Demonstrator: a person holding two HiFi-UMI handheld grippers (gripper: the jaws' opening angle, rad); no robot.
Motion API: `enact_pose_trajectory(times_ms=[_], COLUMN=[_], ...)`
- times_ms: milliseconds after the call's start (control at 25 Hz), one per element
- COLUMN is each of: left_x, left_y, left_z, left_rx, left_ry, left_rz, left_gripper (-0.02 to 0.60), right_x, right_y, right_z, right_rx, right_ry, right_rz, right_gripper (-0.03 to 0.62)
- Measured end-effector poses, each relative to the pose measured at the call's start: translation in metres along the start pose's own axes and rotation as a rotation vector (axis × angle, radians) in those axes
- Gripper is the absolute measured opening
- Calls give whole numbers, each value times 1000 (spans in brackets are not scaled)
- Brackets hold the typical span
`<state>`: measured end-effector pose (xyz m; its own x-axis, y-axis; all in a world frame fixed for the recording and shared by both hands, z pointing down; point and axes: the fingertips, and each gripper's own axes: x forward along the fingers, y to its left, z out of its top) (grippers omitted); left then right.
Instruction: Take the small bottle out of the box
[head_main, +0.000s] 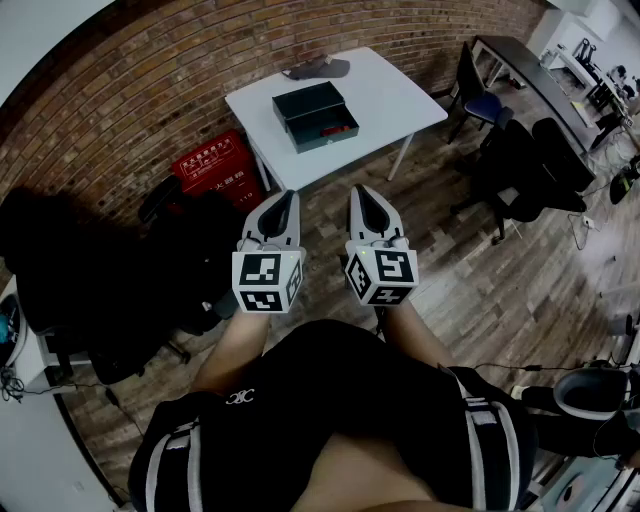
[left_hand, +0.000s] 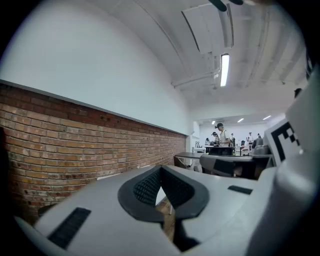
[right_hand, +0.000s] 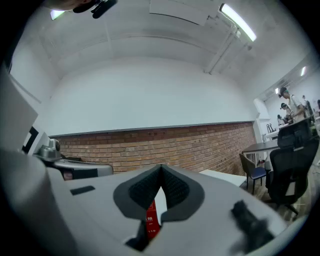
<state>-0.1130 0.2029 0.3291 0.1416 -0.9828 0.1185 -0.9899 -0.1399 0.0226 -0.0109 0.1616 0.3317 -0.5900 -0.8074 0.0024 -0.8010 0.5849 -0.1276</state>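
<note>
A dark open box (head_main: 315, 115) with a red lining inside sits on the white table (head_main: 400, 95) far ahead, by the brick wall. No small bottle can be made out at this distance. Both grippers are held side by side in front of the person's body, well short of the table. My left gripper (head_main: 282, 200) is shut with nothing in it; its tips meet (left_hand: 160, 170). My right gripper (head_main: 362, 195) is also shut and empty, with its tips together (right_hand: 161, 167).
A grey object (head_main: 318, 68) lies at the table's far edge. A red crate (head_main: 212, 165) stands on the floor left of the table, beside dark bags (head_main: 90, 270). Black office chairs (head_main: 520, 160) and a desk (head_main: 530, 75) stand to the right on the wooden floor.
</note>
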Motion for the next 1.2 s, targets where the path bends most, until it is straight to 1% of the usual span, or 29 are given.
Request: enact_pose_trajectory(times_ms=[520, 720, 920, 1200], left_x=[-12, -8, 1, 18], left_y=[-27, -38, -57, -88], left_z=[-8, -14, -15, -20], left_rx=[2, 7, 20, 29], left_ry=[18, 32, 38, 28], left_rz=[-1, 0, 0, 22], left_gripper=[11, 11, 11, 11], right_x=[-26, -31, -36, -45], right_y=[-5, -8, -24, -47], right_z=[-9, -13, -12, -16], right_rx=[26, 46, 55, 19], right_ry=[24, 32, 31, 36], right_rz=[29, 66, 86, 125], right_gripper=[29, 29, 29, 29])
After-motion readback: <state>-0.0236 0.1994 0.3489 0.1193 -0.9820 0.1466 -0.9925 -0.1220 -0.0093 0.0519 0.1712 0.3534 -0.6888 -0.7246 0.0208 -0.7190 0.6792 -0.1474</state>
